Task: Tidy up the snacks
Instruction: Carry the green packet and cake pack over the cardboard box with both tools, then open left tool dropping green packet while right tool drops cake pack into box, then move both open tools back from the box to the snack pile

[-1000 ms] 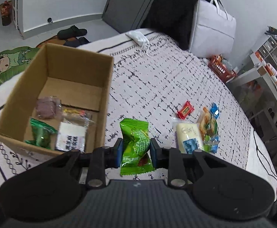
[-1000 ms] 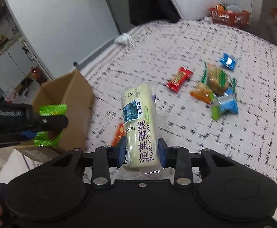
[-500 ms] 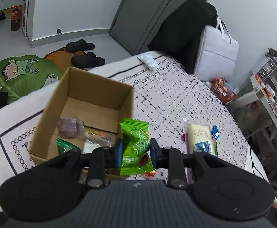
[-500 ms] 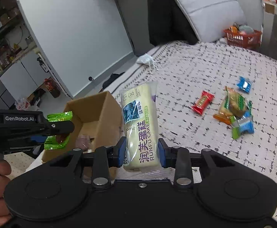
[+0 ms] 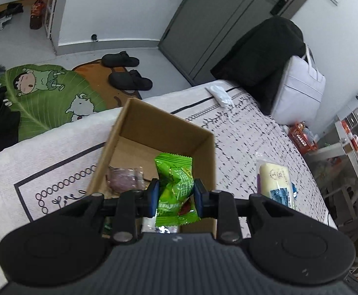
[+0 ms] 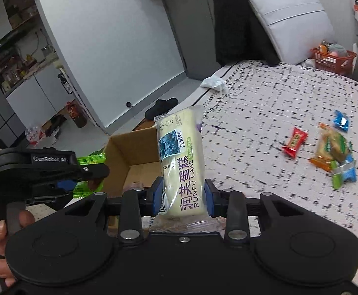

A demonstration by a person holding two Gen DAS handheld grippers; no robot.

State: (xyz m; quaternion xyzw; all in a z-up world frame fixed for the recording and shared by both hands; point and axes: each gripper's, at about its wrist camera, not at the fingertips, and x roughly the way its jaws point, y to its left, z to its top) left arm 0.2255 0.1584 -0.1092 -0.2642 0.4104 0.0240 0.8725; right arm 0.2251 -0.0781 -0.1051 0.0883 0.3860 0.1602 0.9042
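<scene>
The left hand-held gripper [image 5: 174,198] is gripping a green snack packet [image 5: 175,189] between its blue pads, hanging over the open cardboard box [image 5: 164,132] at the centre of the left wrist frame. The right hand-held gripper [image 6: 182,198] is clamping a cream-coloured cake roll packet [image 6: 180,164] upright, with the box [image 6: 129,152] sitting just left of centre behind it. Inside the box a purple wrapped snack [image 5: 125,179] is already lying on the bottom. At the right of the right wrist frame, a red candy [image 6: 294,142] and a small pile of mixed snacks [image 6: 334,154] are waiting on the bed [image 6: 265,123]. The step in hand looks like dropping both packets into the box; next, the left jaws likely need to be opening over the cavity, then the right one should be moving further left over the rim before releasing.
</scene>
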